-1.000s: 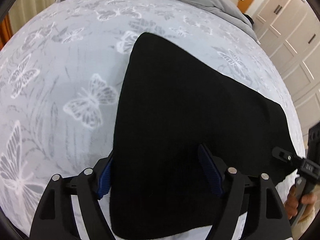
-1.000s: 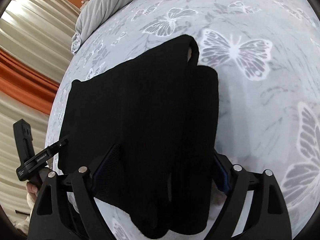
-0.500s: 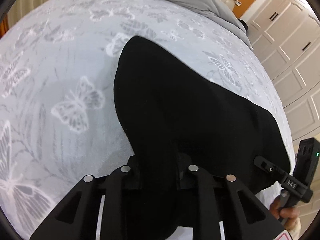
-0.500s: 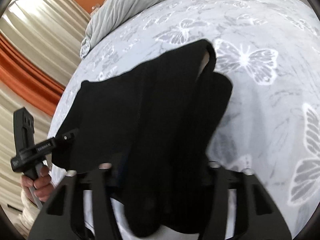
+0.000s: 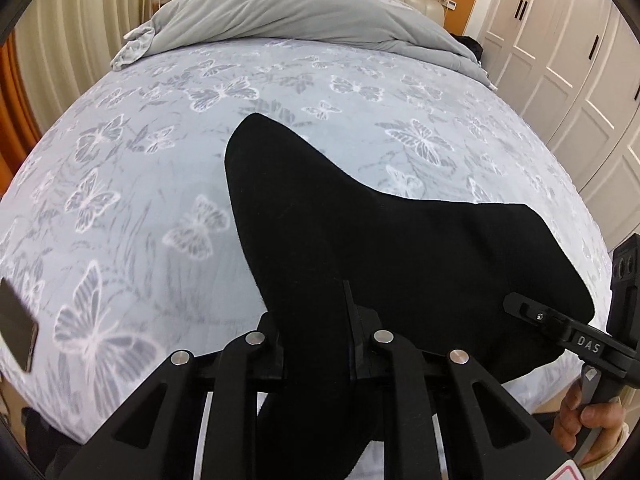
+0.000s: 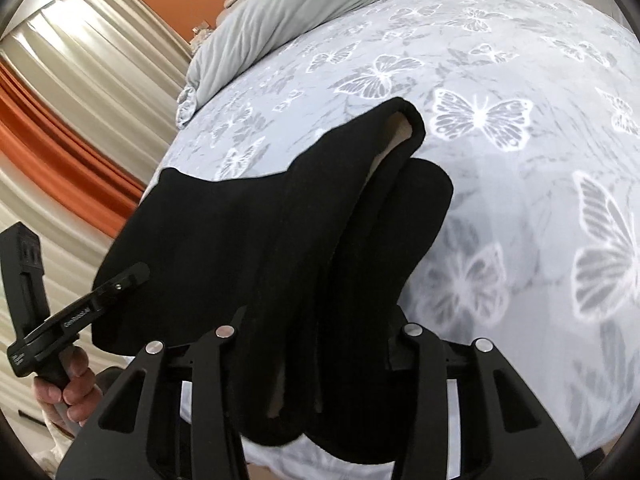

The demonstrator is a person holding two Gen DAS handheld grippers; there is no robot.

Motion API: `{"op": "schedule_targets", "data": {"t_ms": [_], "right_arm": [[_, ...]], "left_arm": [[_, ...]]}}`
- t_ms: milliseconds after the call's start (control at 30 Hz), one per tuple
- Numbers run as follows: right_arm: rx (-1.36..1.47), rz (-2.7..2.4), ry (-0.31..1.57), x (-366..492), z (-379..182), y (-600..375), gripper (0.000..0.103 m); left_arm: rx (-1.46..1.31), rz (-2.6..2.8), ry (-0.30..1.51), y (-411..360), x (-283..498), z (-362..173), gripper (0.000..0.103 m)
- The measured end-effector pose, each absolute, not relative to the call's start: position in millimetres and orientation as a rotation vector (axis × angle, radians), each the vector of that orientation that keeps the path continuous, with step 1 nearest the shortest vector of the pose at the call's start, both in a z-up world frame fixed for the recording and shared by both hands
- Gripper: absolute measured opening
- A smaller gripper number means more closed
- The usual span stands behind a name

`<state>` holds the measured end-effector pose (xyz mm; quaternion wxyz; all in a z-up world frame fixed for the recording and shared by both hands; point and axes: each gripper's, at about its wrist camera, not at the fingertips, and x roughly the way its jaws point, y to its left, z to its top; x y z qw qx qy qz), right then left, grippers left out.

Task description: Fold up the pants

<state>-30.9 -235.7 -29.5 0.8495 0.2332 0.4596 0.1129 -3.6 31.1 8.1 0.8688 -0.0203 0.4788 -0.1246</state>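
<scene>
Black pants [image 5: 360,240] lie folded lengthwise on the butterfly-print bed [image 5: 160,200], with their near edge lifted off the sheet. My left gripper [image 5: 316,332] is shut on one near corner of the cloth, and the fabric hangs down between its arms. In the right wrist view the pants [image 6: 260,232] bunch in thick folds. My right gripper [image 6: 316,340] is pressing on the other near corner, its jaws still closing on the bundle. Each gripper shows in the other's view: the right gripper [image 5: 520,308] at the pants' right edge, the left gripper [image 6: 132,276] at their left edge.
A grey duvet [image 5: 300,12] is heaped at the head of the bed. White wardrobe doors [image 5: 560,60] stand on the right, curtains [image 6: 60,100] on the left. A dark flat object [image 5: 16,328] lies at the bed's left edge. A hand [image 5: 588,424] holds the right gripper's handle.
Both grippers have closed on the pants' near edge and risen, lifting that edge off the bed. The far part still rests on the sheet.
</scene>
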Motion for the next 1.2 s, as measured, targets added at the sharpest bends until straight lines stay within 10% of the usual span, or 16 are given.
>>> {"op": "schedule_targets", "data": {"t_ms": [600, 1200], "right_arm": [[0.502, 0.325, 0.911, -104, 34, -207, 0.039], [0.303, 0.483, 0.351, -44, 271, -198, 0.039]], "left_arm": [[-0.029, -0.290, 1.006, 48, -73, 61, 0.015], [-0.051, -0.334, 0.389, 69, -61, 290, 0.017]]}}
